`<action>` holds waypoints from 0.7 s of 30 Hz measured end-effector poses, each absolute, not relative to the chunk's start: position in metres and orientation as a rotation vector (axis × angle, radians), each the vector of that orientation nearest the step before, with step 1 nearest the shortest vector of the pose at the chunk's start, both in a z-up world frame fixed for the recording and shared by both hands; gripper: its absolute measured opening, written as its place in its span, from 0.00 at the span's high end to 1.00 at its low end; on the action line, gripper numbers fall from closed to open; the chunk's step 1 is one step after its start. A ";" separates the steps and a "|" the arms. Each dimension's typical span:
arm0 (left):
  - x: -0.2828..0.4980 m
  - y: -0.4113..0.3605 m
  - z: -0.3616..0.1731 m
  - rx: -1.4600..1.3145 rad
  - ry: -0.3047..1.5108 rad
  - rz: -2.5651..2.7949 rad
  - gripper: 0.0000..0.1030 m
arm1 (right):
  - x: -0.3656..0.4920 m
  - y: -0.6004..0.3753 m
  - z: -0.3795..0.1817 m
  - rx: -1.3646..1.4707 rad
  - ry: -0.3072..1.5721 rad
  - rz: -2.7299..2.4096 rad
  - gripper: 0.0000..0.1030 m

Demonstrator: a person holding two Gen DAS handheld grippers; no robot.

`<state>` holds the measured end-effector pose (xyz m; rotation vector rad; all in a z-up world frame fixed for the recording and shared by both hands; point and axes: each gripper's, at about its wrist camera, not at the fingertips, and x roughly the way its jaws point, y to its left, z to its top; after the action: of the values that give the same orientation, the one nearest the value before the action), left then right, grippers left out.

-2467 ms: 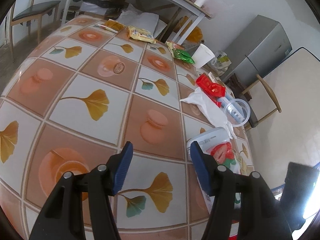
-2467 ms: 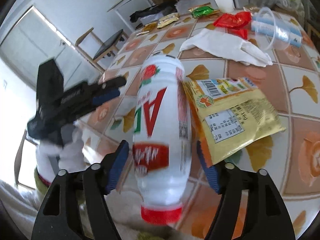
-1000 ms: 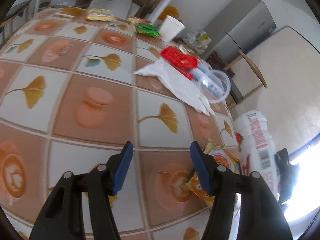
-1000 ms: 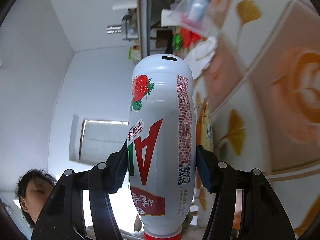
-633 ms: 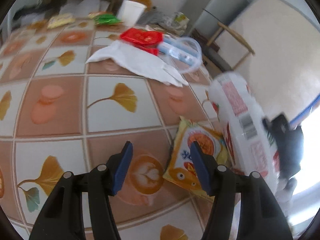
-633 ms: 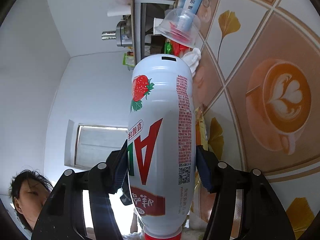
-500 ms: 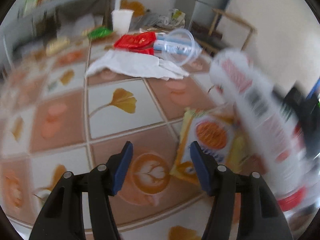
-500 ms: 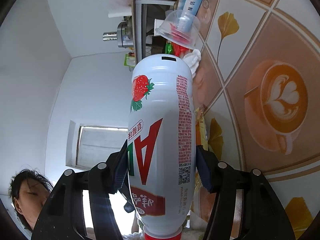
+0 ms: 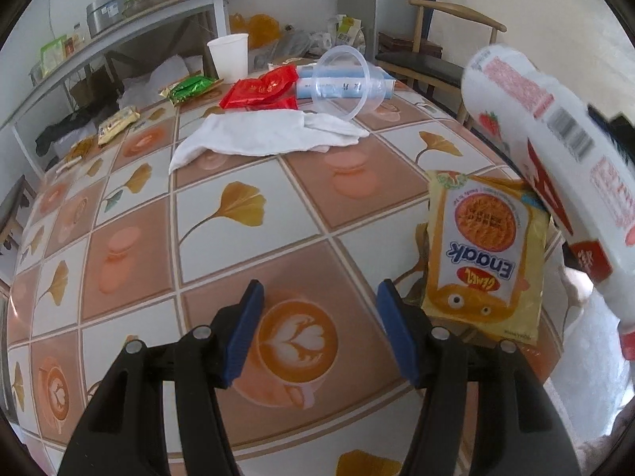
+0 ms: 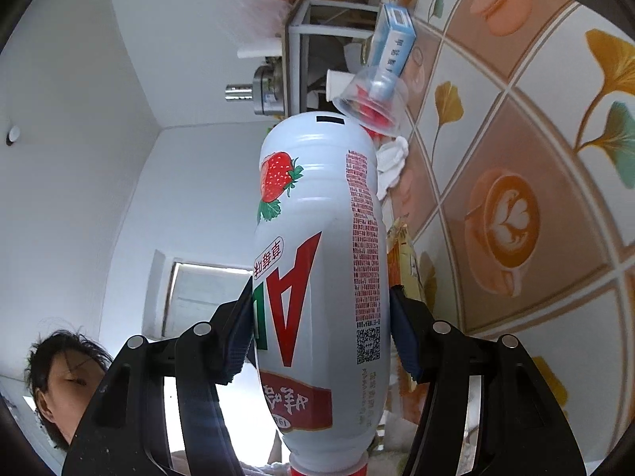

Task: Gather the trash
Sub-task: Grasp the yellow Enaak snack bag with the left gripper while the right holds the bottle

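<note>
The right gripper (image 10: 321,333) is clamping a white strawberry-drink bottle (image 10: 317,277) between its blue pads, holding it in the air off the table (image 9: 246,261) edge. The left gripper (image 9: 319,333) is hovering with jaws spread and empty above the patterned tablecloth, just beside a yellow snack packet (image 9: 488,254).

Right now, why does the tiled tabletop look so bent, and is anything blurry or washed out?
Left wrist view: fisheye bends the tiled tabletop into a dome; the white strawberry-print plastic bottle is smeared, the yellow snack packet stays sharp. Right wrist view: tilted sideways, bottle crisp, daylight behind it bleaches the lower centre.
</note>
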<state>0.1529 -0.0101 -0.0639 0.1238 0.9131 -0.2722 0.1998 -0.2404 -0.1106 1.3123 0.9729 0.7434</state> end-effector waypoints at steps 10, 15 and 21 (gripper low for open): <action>0.148 -0.034 -0.043 0.111 0.839 -0.384 0.44 | 0.197 -0.234 -0.123 1.321 1.019 0.749 0.45; 0.146 -0.055 -0.064 0.228 0.905 -0.375 0.44 | 0.202 -0.231 -0.124 1.366 1.016 0.754 0.43; 0.144 -0.053 -0.064 0.229 0.901 -0.374 0.44 | 0.196 -0.250 -0.126 1.419 1.004 0.756 0.37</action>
<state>0.1442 -0.0527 -0.0642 0.2286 0.9012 -0.3741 0.1957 -0.2503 -0.1261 1.4186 1.0040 0.7557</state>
